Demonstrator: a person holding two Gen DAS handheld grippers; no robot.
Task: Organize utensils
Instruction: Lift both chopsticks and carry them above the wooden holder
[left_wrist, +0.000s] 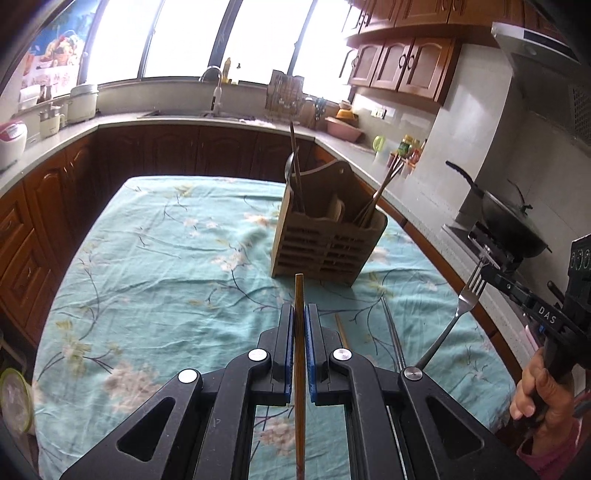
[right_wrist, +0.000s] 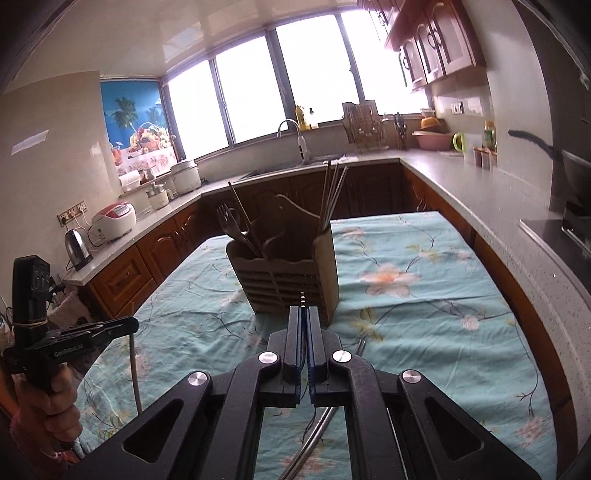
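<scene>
A wooden utensil holder (left_wrist: 325, 236) stands on the floral tablecloth (left_wrist: 166, 258), with a spoon, chopsticks and metal sticks in its compartments; it also shows in the right wrist view (right_wrist: 288, 280). My left gripper (left_wrist: 300, 314) is shut on a wooden chopstick (left_wrist: 300, 354), in front of the holder. My right gripper (right_wrist: 303, 314) is shut on a metal fork (left_wrist: 458, 310), whose tines (right_wrist: 303, 299) show edge-on. The right gripper also shows in the left wrist view (left_wrist: 491, 262), to the right of the holder. The left gripper shows at the left of the right wrist view (right_wrist: 129, 325).
A wooden chopstick (left_wrist: 341, 330) and metal chopsticks (left_wrist: 391, 332) lie on the cloth near the front edge. A kitchen counter (left_wrist: 221, 122) with sink, rice cookers and a wok (left_wrist: 513, 225) surrounds the table. A white lidded bowl (left_wrist: 14, 398) sits at the left.
</scene>
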